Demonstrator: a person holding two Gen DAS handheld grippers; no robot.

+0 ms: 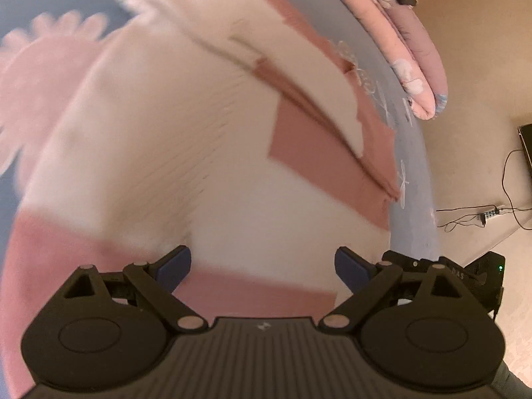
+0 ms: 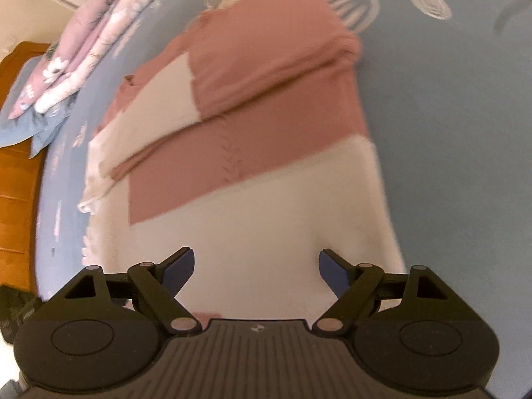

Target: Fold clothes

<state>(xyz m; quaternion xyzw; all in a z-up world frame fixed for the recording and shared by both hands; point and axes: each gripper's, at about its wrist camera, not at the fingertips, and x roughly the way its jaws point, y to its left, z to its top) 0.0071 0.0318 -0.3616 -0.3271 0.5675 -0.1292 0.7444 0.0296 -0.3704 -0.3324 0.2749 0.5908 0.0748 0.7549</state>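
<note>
A pink and cream colour-block sweater (image 1: 159, 153) lies spread on a blue bedsheet (image 1: 412, 206), with its sleeves folded across the body. My left gripper (image 1: 262, 267) hangs open just above the sweater's lower cream and pink part, nothing between its blue pads. In the right wrist view the same sweater (image 2: 266, 116) fills the middle, a pink sleeve lying across it. My right gripper (image 2: 256, 271) is open over the cream band near the sweater's edge, holding nothing. Both views are blurred by motion.
A folded pink floral quilt (image 1: 412, 53) lies at the bed's far end, also the floral quilt (image 2: 99, 33) in the right view, beside a wooden headboard (image 2: 16, 166). Beige floor (image 1: 472, 133) with cables (image 1: 492, 212) lies beyond the bed edge. Blue bedsheet (image 2: 449, 133) stretches right of the sweater.
</note>
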